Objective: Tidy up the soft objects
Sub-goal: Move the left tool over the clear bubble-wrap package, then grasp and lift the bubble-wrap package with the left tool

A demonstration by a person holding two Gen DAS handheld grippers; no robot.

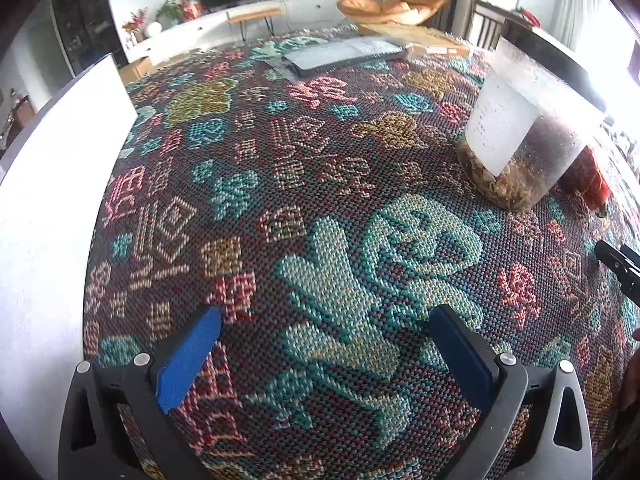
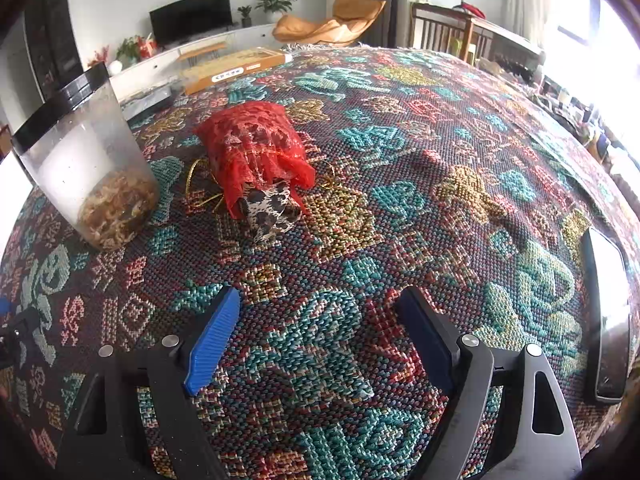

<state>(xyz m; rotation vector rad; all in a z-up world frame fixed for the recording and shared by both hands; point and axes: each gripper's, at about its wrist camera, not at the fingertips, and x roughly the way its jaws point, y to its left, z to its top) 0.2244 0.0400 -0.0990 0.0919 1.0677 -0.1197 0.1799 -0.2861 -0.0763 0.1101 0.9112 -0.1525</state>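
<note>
Though perhaps crowded leftward, tongs point(image 2: 316, 324) agape.

Both wrist fisheyes look forward low over the patterned woven tablecloth point(image 1: 320, 184) toward the far television wall, the left view close beside the clear plastic black-lidded jar point(image 1: 524, 132), the right one seeing that jar point(image 2: 86, 160) at its left.

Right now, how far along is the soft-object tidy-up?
Done: partly at best. A leopard-print cloth sits in the red mesh pouch, one end sticking out of the mouth; gold drawstring loose.
In hand: nothing. Left tool and right tool are both open, over the woven tablecloth.
Left: push the cloth fully in, close the pouch. Clear jar stands beside it, untouched.
</note>
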